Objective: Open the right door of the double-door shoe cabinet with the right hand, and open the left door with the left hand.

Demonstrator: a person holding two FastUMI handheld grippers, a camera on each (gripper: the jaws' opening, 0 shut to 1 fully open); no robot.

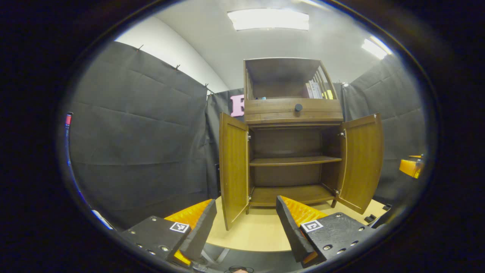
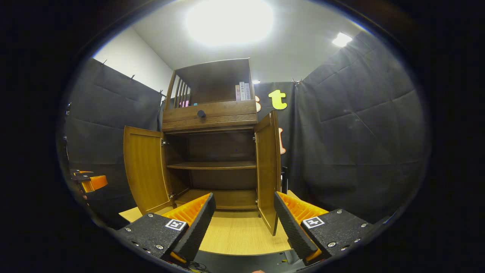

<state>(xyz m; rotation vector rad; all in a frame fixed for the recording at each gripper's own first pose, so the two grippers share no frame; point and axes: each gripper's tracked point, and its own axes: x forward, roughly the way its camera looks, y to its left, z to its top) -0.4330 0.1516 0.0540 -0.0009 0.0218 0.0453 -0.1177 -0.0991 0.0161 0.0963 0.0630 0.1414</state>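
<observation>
Two hand-held grippers: left hand-held gripper (image 1: pixel 246 223) and right hand-held gripper (image 2: pixel 244 222), both spread wide, holding nothing, well back from the cabinet
Counter (image 2: pixel 242 235): pale wood, carries the cabinet
Shoe cabinet (image 1: pixel 293 151): ahead on the counter, shelves bare
Left door (image 1: pixel 233 170): swung open
Right door (image 2: pixel 268 167): swung open; task looks done
Handling: stiff wooden panels on hinges, likely light to swing; take the free vertical edge
Drawer knob (image 1: pixel 298 107): above, farther up
</observation>
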